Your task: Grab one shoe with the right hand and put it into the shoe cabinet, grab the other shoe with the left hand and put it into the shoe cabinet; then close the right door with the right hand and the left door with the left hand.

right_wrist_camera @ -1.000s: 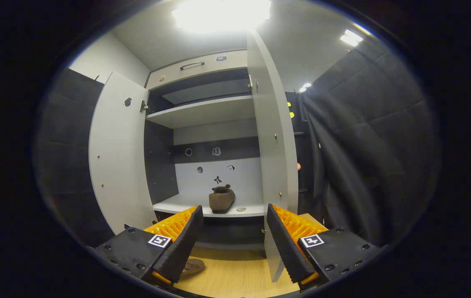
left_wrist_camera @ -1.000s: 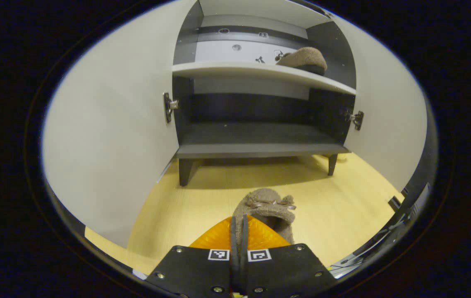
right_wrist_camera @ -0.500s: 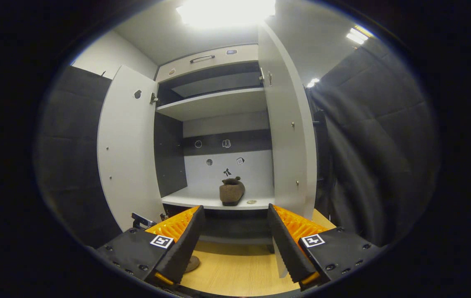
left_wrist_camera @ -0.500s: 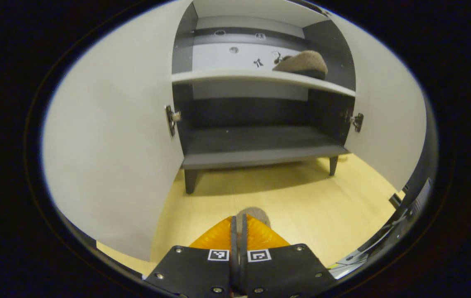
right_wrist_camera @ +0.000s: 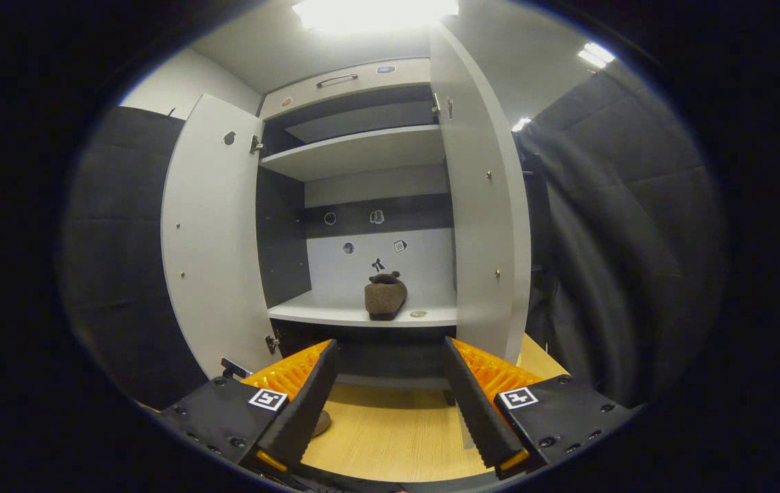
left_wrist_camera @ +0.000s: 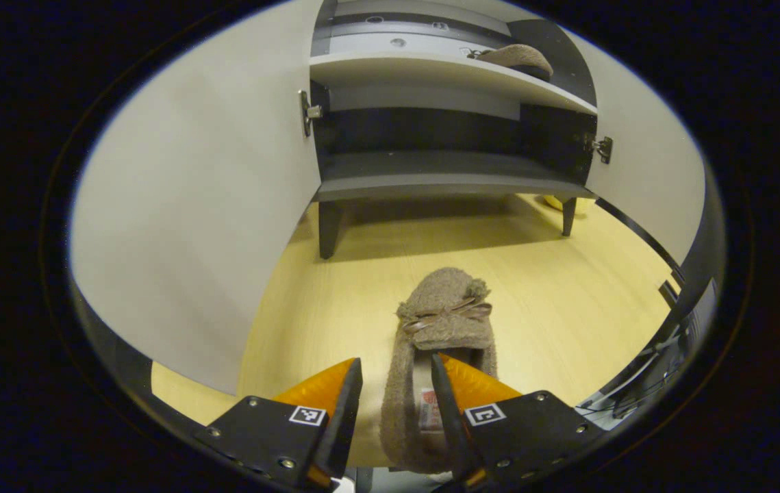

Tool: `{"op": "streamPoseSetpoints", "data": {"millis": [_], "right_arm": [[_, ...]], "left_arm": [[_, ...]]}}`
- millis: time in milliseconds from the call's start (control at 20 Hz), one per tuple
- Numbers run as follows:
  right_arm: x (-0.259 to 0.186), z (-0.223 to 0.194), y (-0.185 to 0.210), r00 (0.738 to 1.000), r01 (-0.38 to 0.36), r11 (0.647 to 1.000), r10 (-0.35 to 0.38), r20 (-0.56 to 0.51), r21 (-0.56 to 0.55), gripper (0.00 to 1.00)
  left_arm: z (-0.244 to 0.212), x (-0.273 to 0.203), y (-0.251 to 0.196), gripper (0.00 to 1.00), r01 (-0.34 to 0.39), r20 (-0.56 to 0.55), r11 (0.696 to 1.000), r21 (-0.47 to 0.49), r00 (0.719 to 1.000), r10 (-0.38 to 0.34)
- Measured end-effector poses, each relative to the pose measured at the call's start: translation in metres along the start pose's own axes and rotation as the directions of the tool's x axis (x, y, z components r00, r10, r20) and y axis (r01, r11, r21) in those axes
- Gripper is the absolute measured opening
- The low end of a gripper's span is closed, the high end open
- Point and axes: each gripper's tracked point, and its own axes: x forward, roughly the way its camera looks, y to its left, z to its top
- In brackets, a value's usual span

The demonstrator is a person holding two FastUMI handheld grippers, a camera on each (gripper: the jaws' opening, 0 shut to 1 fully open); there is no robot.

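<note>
Sitting on the cabinet shelf (right_wrist_camera: pixel 355 313), one furry slipper (right_wrist_camera: pixel 385 298) is put away. The left gripper (left_wrist_camera: pixel 396 390) gapes around the other slipper's (left_wrist_camera: pixel 439 329) side wall, not squeezing; the right gripper (right_wrist_camera: pixel 390 390) hangs open, empty. Both doors (right_wrist_camera: pixel 208 233) are open.

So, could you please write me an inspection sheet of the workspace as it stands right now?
Surface: pale wooden floor in front of the shoe cabinet.
Job's things: one brown shoe sits on the white shelf; the other shoe lies on the floor. Left door and right door stand open.
Clutter: a small round thing on the shelf beside the shoe; too small to identify.
Grippers: left gripper open, its fingers straddling one side wall of the floor shoe's heel; right gripper open, empty.
Cables: nothing seen.
Surroundings: black cloth wall, ceiling lights.
</note>
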Motion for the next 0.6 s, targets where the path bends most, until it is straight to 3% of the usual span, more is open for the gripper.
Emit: {"op": "streamPoseSetpoints", "data": {"millis": [50, 150, 250, 350, 400, 450, 600], "right_arm": [[0.0, -0.002, 0.001, 1.0, -0.003, 1.0, 0.003, -0.007, 0.0, 0.93], [0.002, -0.004, 0.0, 1.0, -0.003, 1.0, 0.003, -0.012, -0.006, 0.96], [0.003, -0.008, -0.001, 1.0, -0.001, 1.0, 0.001, -0.027, -0.017, 0.93], [0.004, -0.01, -0.001, 0.999, 0.0, 1.0, 0.0, -0.037, -0.019, 0.96], [0.005, -0.009, -0.001, 0.999, -0.001, 1.0, 0.0, -0.04, -0.019, 0.93], [0.006, -0.009, 0.0, 0.999, -0.005, 1.0, 0.005, -0.041, -0.017, 0.93], [0.007, -0.004, 0.003, 0.999, -0.014, 1.0, 0.014, -0.033, -0.021, 0.96]], "left_arm": [[-0.007, 0.003, 0.003, 0.53, -0.003, -0.013, 1.0, -0.001, 1.0, 0.003], [-0.016, 0.011, 0.003, 0.6, 0.016, -0.038, 0.999, -0.041, 0.999, -0.017], [-0.015, 0.012, -0.009, 0.63, 0.091, -0.039, 0.989, -0.112, 0.995, -0.096], [-0.017, 0.014, -0.007, 0.25, 0.075, -0.042, 0.993, -0.091, 0.996, -0.079], [-0.014, 0.016, -0.007, 0.3, 0.07, -0.036, 0.995, -0.075, 0.997, -0.073], [-0.013, 0.014, -0.006, 0.08, 0.063, -0.034, 0.997, -0.05, 0.997, -0.065], [-0.007, 0.013, -0.006, 0.02, 0.027, -0.009, 0.996, -0.088, 1.0, -0.028]]}}
